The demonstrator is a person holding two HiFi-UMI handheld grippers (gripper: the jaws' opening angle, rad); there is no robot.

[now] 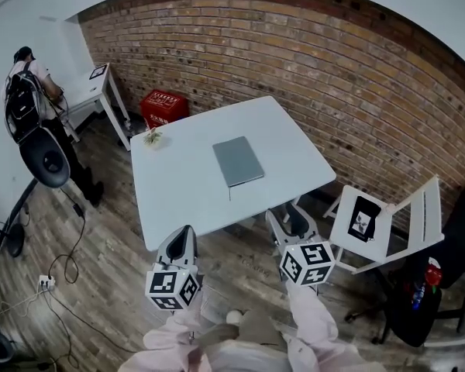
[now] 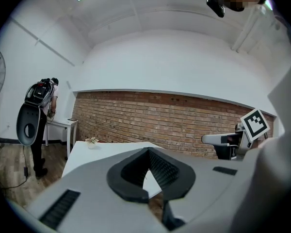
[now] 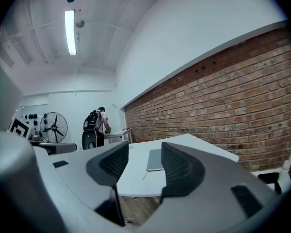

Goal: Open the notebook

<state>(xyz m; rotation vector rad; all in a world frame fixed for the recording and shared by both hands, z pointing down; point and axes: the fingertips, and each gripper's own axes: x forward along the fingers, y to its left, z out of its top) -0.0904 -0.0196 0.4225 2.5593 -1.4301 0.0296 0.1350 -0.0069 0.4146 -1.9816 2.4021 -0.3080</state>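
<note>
A closed grey notebook [image 1: 238,161] lies flat near the middle of the white table [image 1: 178,192], with a thin string trailing from its near edge. Both grippers hover in front of the table's near edge, short of the notebook. My left gripper [image 1: 183,241] is at the near left corner, its jaws meeting at the tips [image 2: 147,152], with nothing held. My right gripper [image 1: 289,222] stands open at the near right edge. In the right gripper view the notebook [image 3: 155,160] shows through the gap of the right gripper [image 3: 144,149]. The left gripper view does not show the notebook.
A small plant [image 1: 152,137] sits at the table's far left corner. A red crate [image 1: 164,107] stands by the brick wall. A white folding chair [image 1: 384,227] is close on the right. A person [image 1: 31,91], a fan [image 1: 46,161] and floor cables are at left.
</note>
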